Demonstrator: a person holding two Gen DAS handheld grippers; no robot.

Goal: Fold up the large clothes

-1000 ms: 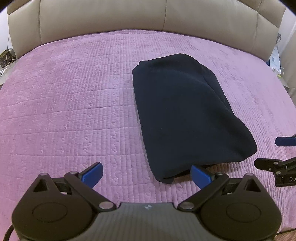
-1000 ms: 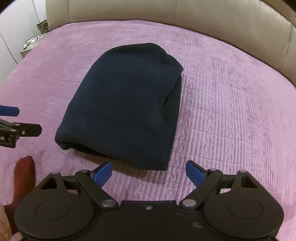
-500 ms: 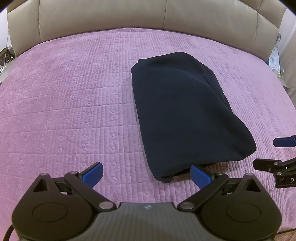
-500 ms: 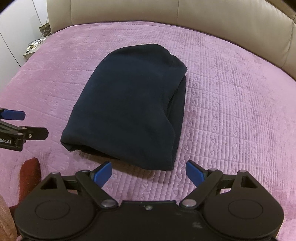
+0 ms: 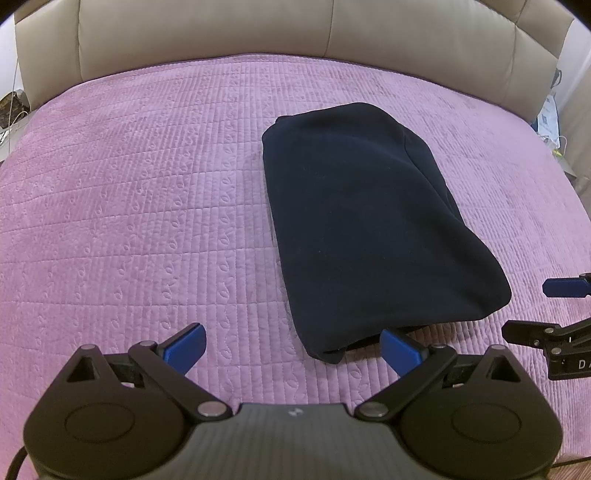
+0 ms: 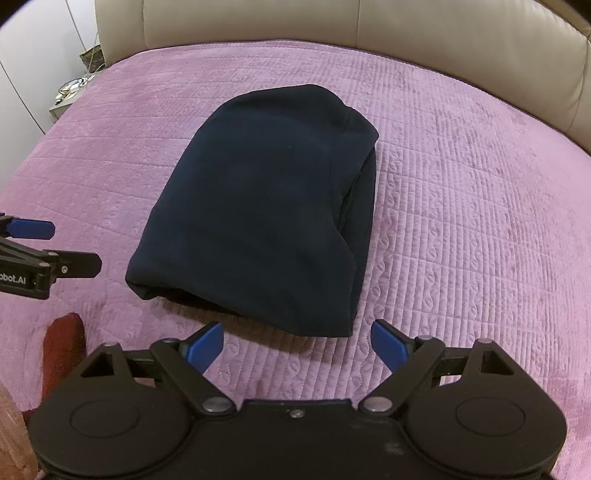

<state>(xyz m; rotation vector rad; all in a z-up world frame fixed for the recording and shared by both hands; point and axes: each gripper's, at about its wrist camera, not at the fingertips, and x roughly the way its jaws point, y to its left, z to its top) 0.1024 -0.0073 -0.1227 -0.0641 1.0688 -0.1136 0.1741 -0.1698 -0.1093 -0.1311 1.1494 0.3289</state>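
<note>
**Folded and let go**

Both sets of fingers are spread wide and hold nothing: the left gripper (image 5: 291,349) at the bottom of its frame, the right gripper (image 6: 297,343) likewise. Just beyond them, centre frame, the dark garment (image 6: 258,206) lies as a compact bundle on the purple bedspread (image 5: 129,206) (headboard (image 6: 332,29) along the top). Folding looks finished; any next move would only tidy the loose lower edge.

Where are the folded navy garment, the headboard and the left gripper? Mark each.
folded navy garment (image 6: 258,206): right wrist view, top layer.
headboard (image 5: 207,26): left wrist view, beige cushion panel.
left gripper (image 5: 291,343): left wrist view, midway between fingertips.
</note>
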